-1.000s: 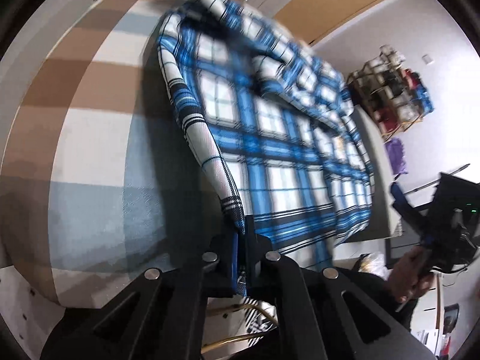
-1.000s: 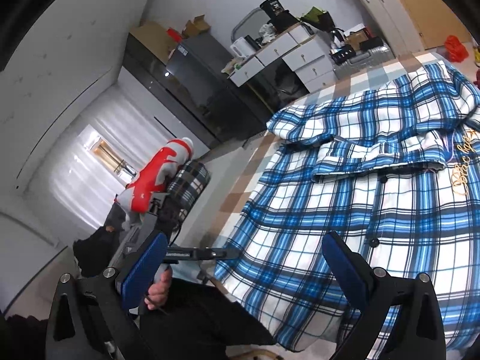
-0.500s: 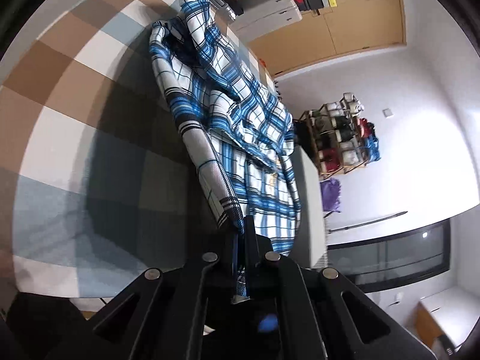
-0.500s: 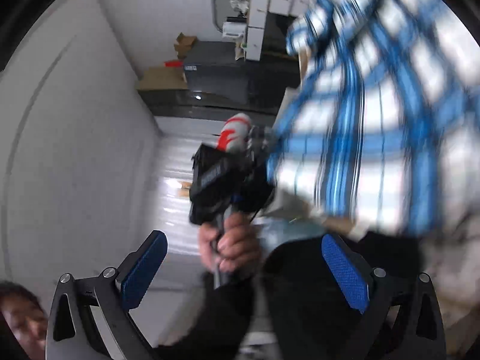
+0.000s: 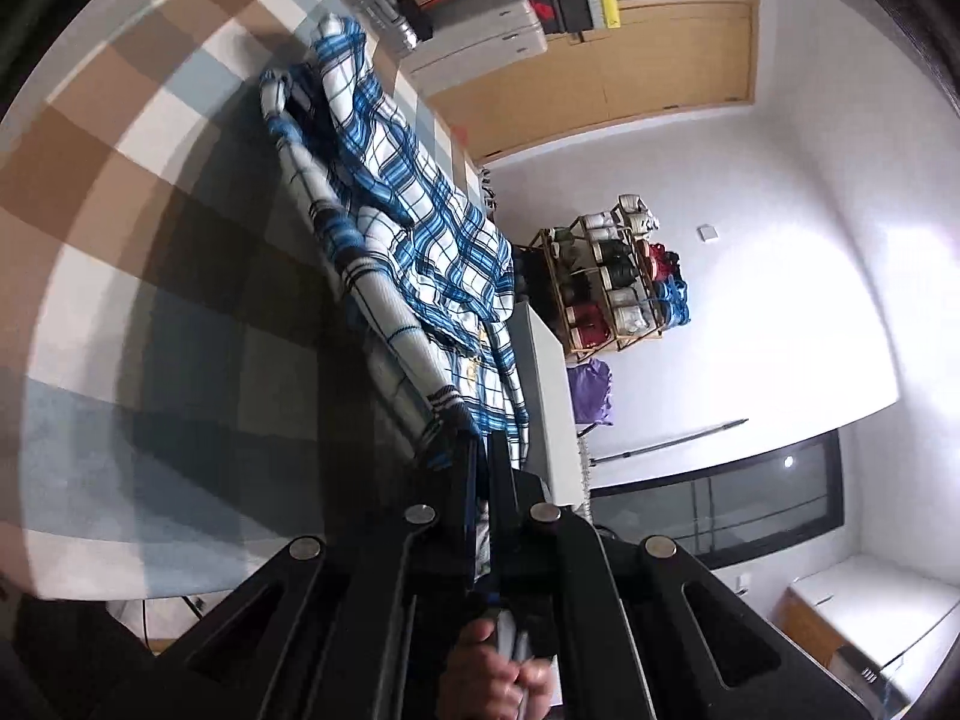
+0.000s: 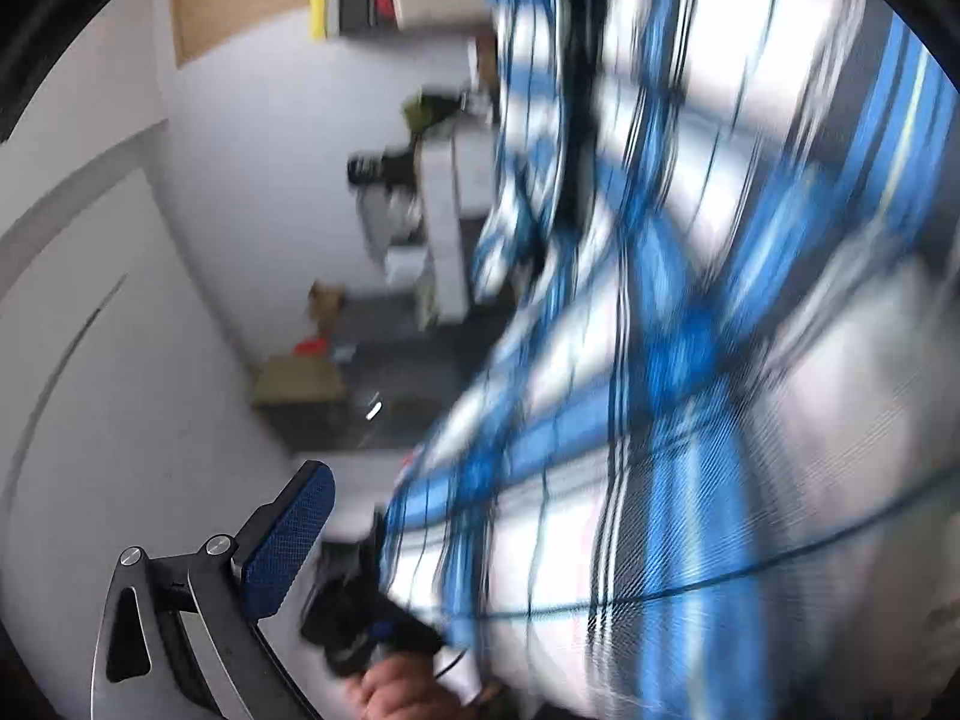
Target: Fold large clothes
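We see a soft woven cloth plaid shirt (image 5: 420, 252) on a matt checked bedspread (image 5: 138, 228), near a smooth wooden door (image 5: 678, 54).

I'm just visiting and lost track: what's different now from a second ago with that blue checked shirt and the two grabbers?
The left gripper has lifted the plaid shirt by its edge, so the cloth now hangs up off the checked bedspread. The right gripper swung in close, and the shirt now fills its view. Unchanged: the left gripper stays shut on the shirt; the right has grasped nothing.
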Action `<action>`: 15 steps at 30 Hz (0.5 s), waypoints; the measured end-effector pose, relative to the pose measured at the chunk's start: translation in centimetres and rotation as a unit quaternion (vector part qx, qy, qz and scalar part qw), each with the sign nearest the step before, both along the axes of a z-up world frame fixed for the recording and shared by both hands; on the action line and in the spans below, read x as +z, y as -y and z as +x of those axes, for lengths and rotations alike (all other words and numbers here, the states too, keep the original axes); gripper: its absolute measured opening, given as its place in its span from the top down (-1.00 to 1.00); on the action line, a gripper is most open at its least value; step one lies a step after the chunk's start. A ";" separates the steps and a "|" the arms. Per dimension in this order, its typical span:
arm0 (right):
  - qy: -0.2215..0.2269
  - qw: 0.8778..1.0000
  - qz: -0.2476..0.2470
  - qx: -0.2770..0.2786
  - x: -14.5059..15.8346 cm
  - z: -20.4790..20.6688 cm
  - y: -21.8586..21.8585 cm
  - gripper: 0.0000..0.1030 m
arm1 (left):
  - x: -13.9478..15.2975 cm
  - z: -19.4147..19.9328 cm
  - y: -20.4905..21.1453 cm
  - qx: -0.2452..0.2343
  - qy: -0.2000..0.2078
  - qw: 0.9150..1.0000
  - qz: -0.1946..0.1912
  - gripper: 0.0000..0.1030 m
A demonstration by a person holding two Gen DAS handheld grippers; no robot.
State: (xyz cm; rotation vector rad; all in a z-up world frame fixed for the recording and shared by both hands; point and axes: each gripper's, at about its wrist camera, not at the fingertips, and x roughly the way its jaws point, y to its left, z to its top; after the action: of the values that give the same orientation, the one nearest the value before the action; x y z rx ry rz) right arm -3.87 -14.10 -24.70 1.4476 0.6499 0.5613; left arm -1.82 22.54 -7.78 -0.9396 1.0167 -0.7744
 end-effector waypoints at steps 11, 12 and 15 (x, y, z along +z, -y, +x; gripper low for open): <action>-0.033 0.989 -0.145 -0.015 1.5 0.1 1.0 0.84 | -3.3 -0.4 1.5 -0.028 -0.049 0.997 0.055 1.00; -0.029 0.989 -0.142 -0.009 1.6 0.1 0.9 0.87 | -3.6 -0.6 1.3 -0.024 -0.055 0.996 0.064 1.00; -0.024 0.988 -0.150 0.004 3.0 0.5 0.1 0.87 | -3.9 -1.5 0.5 0.002 -0.075 0.989 0.128 1.00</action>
State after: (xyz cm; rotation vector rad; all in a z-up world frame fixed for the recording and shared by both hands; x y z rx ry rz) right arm -3.35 -14.21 -21.75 1.1789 0.7450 0.4149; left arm -3.32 22.07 -11.65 -0.7863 1.2139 -0.5589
